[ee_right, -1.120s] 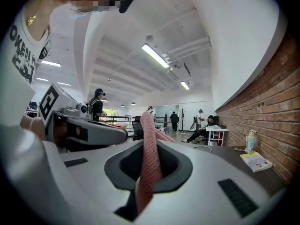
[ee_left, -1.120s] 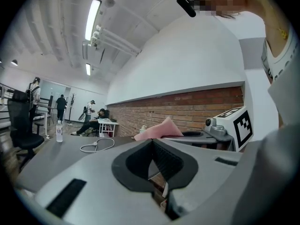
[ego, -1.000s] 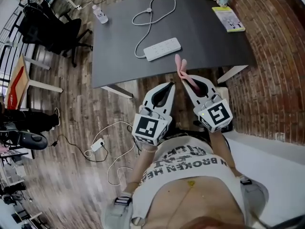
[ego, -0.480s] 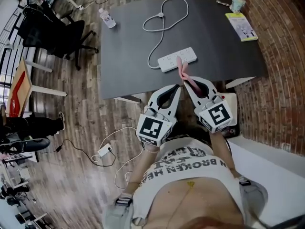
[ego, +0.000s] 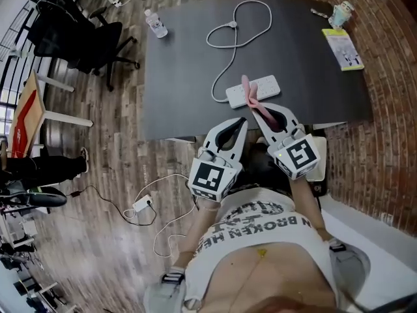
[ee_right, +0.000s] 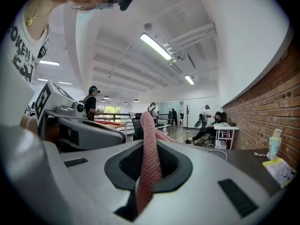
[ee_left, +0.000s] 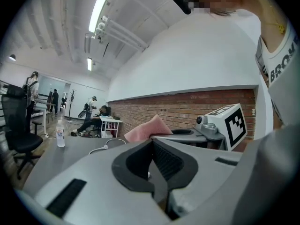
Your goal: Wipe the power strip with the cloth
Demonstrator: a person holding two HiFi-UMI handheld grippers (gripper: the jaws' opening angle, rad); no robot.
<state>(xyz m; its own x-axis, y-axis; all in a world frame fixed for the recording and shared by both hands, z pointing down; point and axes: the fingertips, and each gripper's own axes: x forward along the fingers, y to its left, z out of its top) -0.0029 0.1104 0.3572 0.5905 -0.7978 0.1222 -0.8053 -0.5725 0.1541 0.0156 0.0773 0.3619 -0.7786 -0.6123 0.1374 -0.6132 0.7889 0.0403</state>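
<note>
**Change from the earlier frames.** In the head view the power strip (ego: 254, 91) had lain well beyond the grippers a second earlier. It now lay just ahead of them, near the table's (ego: 182, 70) front edge. The free end of the cloth (ego: 247, 89), which had earlier shown short of the strip, now crossed the strip's middle in that view. Whether the cloth touched the strip could not be told.

**Power strip.** It was a white, flat, oblong bar lying slightly askew on the dark tabletop. Its white cable (ego: 236, 34) ran from its left end and looped toward the far side of the table.

**Cloth.** It was a pink, narrow, folded strip with a fine woven texture. In the right gripper view the cloth (ee_right: 149, 158) stood upright out of the jaws.

**Grippers.** The right gripper (ego: 258, 107) had its jaws clamped on the cloth's lower end, as the right gripper (ee_right: 148, 146) view showed. The left gripper (ego: 244, 119), just beside it, had its jaws pressed together with nothing between them, as the left gripper (ee_left: 152, 143) view confirmed. In that view the cloth (ee_left: 146, 128) showed to the right of the left jaws.

**Surroundings.** A plastic bottle (ego: 156, 23) stood at the table's far left. A yellow booklet (ego: 345, 48) and a cup (ego: 340, 13) lay at its far right. A black office chair (ego: 81, 39) stood on the wooden floor to the left.
</note>
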